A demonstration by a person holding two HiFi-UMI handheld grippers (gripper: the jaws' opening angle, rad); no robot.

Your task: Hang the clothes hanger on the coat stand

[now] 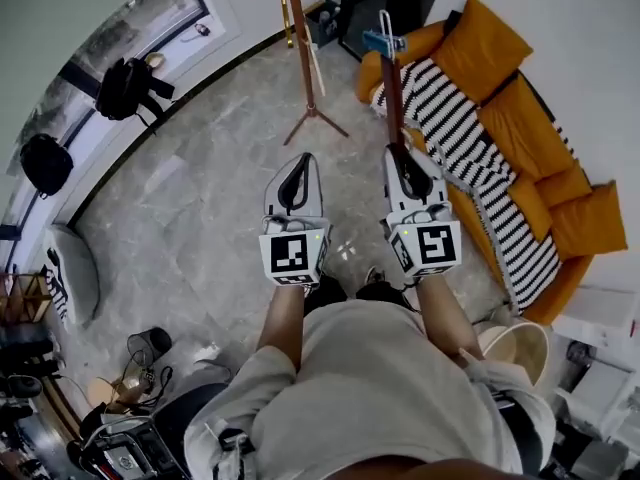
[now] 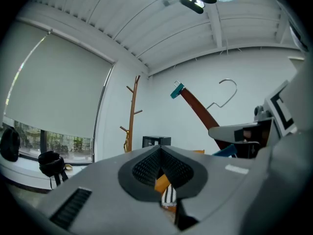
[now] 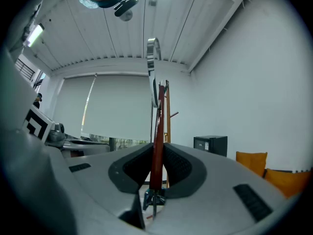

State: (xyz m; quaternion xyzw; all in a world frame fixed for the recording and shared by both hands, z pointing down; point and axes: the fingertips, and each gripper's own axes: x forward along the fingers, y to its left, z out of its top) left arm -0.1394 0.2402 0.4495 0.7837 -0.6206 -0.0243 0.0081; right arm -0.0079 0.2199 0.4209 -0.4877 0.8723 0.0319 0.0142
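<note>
Jaws on my right gripper (image 1: pixel 402 156) pinch the hanger (image 1: pixel 393 88); left gripper (image 1: pixel 297 165) closed, empty. Held low, it could swing past the stand (image 1: pixel 298 38).

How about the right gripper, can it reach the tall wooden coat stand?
Probably not yet: the right gripper, holding a brown wooden hanger, is apart from the coat stand; only marble floor lies between.

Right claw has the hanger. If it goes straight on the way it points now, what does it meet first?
Probably the tall wooden coat stand. In the right gripper view it stands just right of the brown wooden hanger clamped in the right claw. Depth is unclear.
</note>
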